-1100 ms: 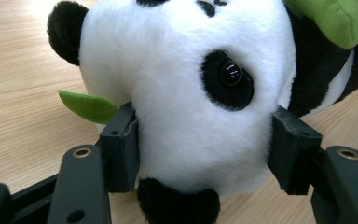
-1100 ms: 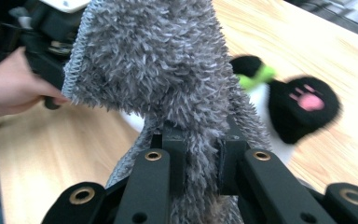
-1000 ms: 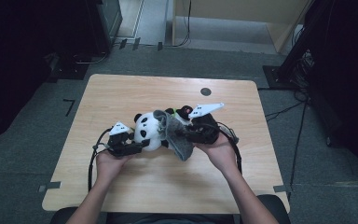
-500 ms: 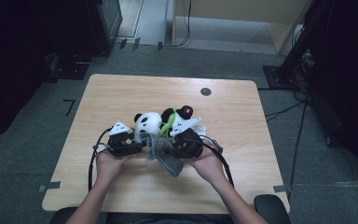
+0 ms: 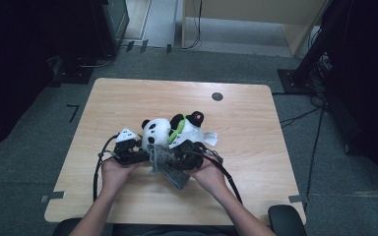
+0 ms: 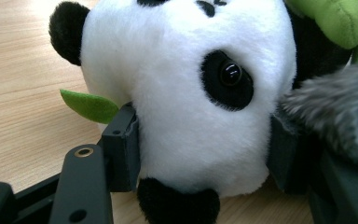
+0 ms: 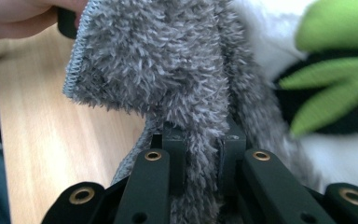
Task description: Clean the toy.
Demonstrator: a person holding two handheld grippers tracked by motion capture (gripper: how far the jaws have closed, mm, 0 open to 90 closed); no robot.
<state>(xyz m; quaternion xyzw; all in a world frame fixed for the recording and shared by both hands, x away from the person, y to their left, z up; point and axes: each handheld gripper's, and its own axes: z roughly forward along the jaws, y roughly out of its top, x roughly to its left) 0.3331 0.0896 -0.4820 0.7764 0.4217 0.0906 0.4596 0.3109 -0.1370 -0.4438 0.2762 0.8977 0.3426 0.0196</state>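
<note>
Right gripper [image 5: 186, 153] has drawn in toward the left gripper [image 5: 132, 153] since earlier, jaws pinched on the grey cloth [image 7: 177, 84]. Left jaws clasp the panda plush [image 6: 186, 93] head. All sits mid-worktop [image 5: 128, 98], far from its edges; open wood surrounds it.

My high view looks forward and down over the whole table [image 5: 128, 98]. My left gripper view sits close, facing the panda toy [image 6: 186, 93] between its fingers. My right gripper view shares that toy beyond its fingers, past the grey cloth [image 7: 168, 70]
</note>
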